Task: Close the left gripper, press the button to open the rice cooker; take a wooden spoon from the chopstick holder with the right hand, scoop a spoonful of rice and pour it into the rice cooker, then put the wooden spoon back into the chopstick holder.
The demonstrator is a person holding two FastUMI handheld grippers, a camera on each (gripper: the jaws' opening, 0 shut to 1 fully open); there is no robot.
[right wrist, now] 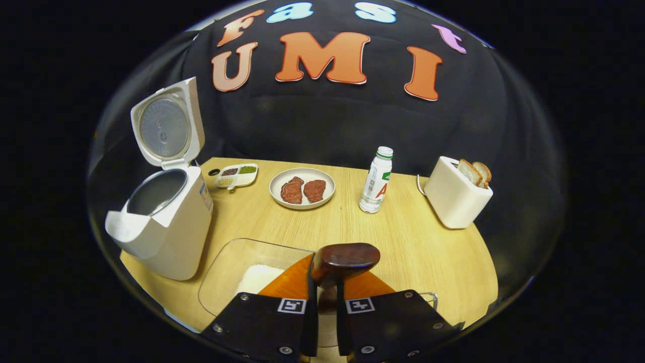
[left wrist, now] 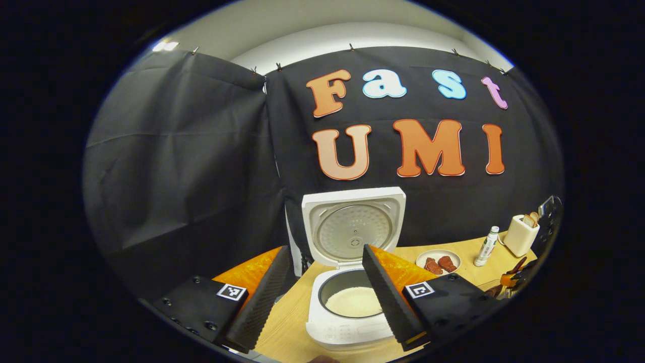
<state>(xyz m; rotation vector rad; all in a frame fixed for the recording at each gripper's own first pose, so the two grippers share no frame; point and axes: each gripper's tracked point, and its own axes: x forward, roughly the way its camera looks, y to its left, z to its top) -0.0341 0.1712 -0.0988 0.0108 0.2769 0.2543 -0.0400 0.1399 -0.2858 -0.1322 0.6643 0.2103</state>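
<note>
Between right gripper (right wrist: 326, 287) fingers, pinching wooden spoon (right wrist: 345, 258) tight: hard, light, smooth, maybe slippy; left gripper (left wrist: 322, 297) wide apart.

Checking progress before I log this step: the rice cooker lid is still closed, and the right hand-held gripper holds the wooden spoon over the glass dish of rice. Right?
Not quite: the rice cooker lid stands open, as the right gripper view shows. The rest holds: the right hand-held gripper grips the wooden spoon over the glass dish of rice.
</note>
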